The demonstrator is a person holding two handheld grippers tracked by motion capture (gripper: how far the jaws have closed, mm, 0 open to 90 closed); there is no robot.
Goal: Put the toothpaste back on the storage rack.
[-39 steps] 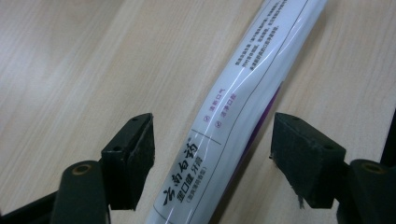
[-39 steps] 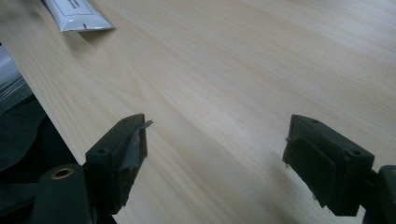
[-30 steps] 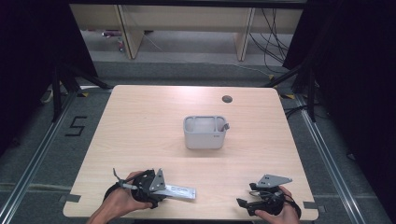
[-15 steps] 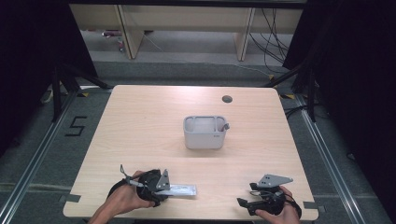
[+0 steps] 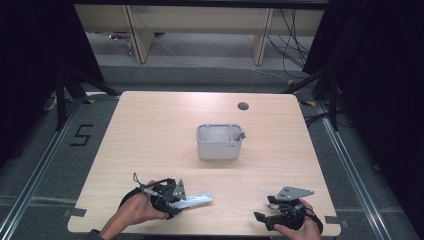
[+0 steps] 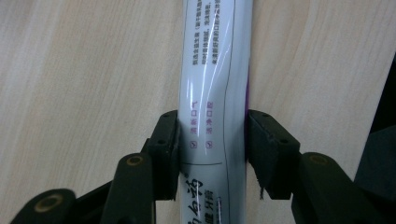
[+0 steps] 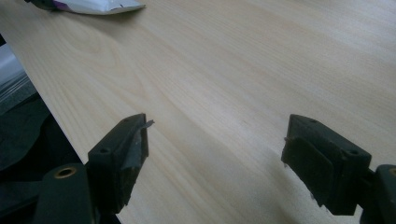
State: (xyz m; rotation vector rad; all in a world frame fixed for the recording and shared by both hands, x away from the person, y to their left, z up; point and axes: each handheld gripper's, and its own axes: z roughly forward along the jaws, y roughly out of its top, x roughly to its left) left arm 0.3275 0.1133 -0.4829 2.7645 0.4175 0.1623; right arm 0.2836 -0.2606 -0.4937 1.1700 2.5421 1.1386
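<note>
A white tube [image 5: 196,200] with printed text lies flat on the wooden table [image 5: 150,135] near its front left edge. My left gripper [image 5: 176,198] is low over it. In the left gripper view the tube [image 6: 215,84] runs up between the jaws of that gripper [image 6: 212,135]. The jaws have just been closing, and both black pads [image 6: 169,140] now touch its sides. My right gripper [image 5: 263,218] rests at the front right, held by a hand. It stands open [image 7: 215,140] over bare wood, with the tube's end [image 7: 100,5] far off.
A grey rectangular container [image 5: 219,141] with a small handle stands in the middle of the table. A dark round hole [image 5: 243,106] sits near the far edge. Dark floor and metal rails surround the table.
The left gripper has shifted slightly right along the tube and its jaws have closed in on it. The right gripper has not moved.
</note>
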